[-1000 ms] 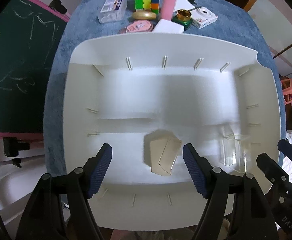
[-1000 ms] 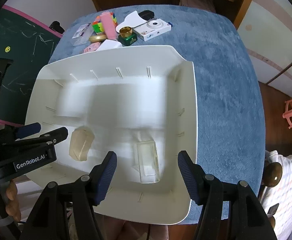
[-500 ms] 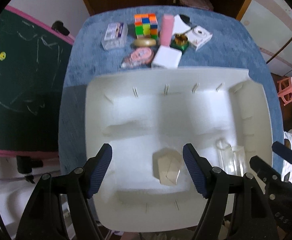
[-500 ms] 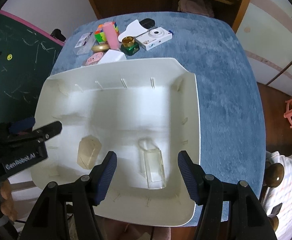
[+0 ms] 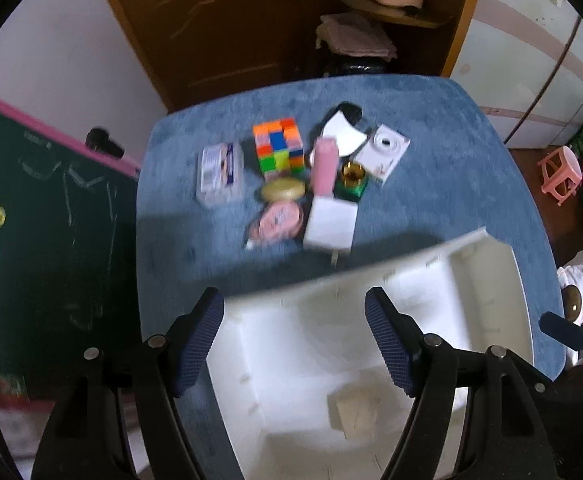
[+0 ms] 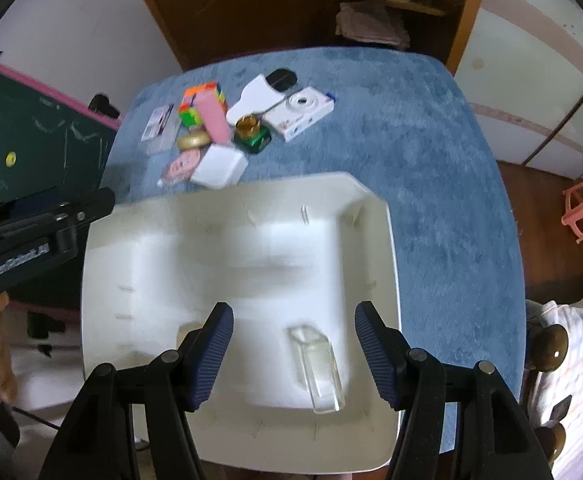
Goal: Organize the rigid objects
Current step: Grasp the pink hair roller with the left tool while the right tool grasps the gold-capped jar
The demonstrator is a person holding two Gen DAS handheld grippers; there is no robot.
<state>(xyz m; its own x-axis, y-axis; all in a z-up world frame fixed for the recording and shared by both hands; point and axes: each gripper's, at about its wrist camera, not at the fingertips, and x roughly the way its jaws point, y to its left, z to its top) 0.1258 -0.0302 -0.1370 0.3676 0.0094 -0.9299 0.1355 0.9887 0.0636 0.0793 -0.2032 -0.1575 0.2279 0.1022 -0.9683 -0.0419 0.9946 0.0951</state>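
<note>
Blurring across the tray (image 5: pixel 487 280) and tan block (image 5: pixel 357 410); hiding that block behind the right finger (image 6: pixel 211 356) — cutting off the tray's near edge.

Both views look steeply down from above, each along its own tongs, whose dark arms fill the lower frame. The left wrist view sits over the near left corner of the white tray (image 5: pixel 487 276), facing the item cluster with the colour cube (image 5: pixel 278 145) at frame centre. The right wrist view hangs over the tray's (image 6: pixel 387 264) near right part. Both share the tray, the blue desk (image 6: pixel 431 140) and the cluster; the right view catches the left tongs (image 6: pixel 47 224) at its left edge.
</note>
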